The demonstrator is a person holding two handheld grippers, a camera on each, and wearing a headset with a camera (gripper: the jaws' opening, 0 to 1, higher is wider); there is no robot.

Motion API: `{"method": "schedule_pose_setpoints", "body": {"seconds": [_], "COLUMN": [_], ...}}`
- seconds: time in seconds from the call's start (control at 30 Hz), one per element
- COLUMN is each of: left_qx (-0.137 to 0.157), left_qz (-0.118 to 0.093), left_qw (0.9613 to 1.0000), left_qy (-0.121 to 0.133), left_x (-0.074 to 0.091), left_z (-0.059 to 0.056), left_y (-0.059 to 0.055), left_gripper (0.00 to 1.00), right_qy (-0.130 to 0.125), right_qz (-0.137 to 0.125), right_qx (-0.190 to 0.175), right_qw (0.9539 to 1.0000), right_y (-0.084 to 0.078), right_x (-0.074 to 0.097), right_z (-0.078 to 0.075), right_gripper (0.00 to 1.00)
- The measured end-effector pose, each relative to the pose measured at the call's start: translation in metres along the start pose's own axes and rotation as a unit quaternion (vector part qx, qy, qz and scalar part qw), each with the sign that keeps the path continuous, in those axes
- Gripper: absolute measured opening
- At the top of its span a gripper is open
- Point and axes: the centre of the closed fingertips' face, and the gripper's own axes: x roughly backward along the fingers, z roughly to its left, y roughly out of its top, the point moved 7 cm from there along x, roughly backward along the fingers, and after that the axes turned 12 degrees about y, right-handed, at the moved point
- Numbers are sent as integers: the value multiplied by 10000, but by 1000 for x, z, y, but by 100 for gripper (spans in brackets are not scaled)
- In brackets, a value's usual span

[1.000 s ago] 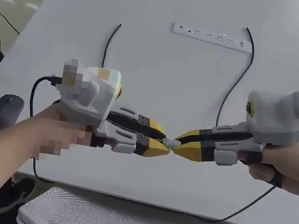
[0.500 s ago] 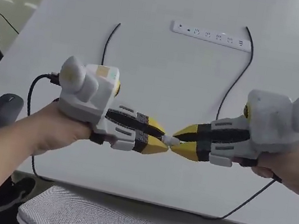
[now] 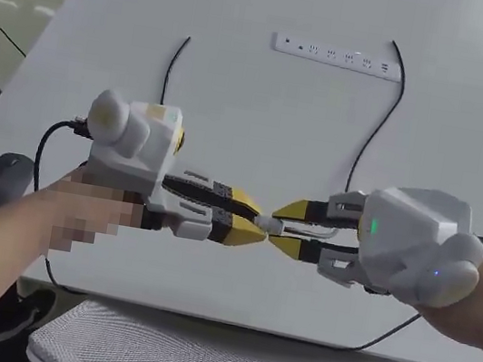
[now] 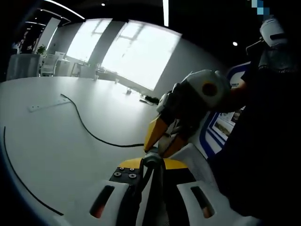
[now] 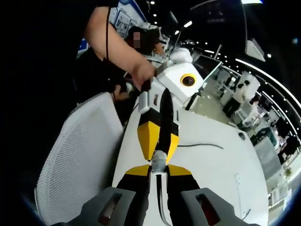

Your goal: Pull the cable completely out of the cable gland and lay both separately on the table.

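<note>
At frame centre the cable gland (image 3: pixel 265 226), judged light and rigid, is pinched by the left gripper (image 3: pixel 255 231), while the cable (image 5: pixel 158 189), likely limp and slippery, is clamped just behind it, as seems best, by the right gripper (image 3: pixel 280 229).

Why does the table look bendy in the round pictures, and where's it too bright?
Left gripper view: the fisheye lens curves the table, and the windows glare white. Right gripper view: same bending, dark surroundings, ceiling lights as bright spots. Head view: straight edges, soft even light.
</note>
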Motion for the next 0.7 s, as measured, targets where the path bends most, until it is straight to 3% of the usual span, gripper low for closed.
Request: {"method": "schedule_pose_setpoints", "body": {"seconds": [0.5,0.6,0.63,0.7], "left_qx": [-219,-371,-535,-595], "left_qz": [-8,-56,-117,-121], "left_qw": [9997,9992,9984,9980], "left_qy": [96,141,164,201], "left_x": [-1,0,0,0], "left_z": [-4,-6,-6,-7], "left_y": [2,3,4,4], "left_gripper": [15,15,15,15], "right_qy": [-8,-93,-159,-204], "right_qz": [-169,-269,-429,-603], "right_qx": [-354,-561,-876,-1145], "right_qw": [9992,9980,9951,9914], "right_y": [-1,-1,-1,-2], "right_x": [4,7,9,12], "right_z": [-1,-1,-1,-2], "right_gripper": [11,14,14,14]}}
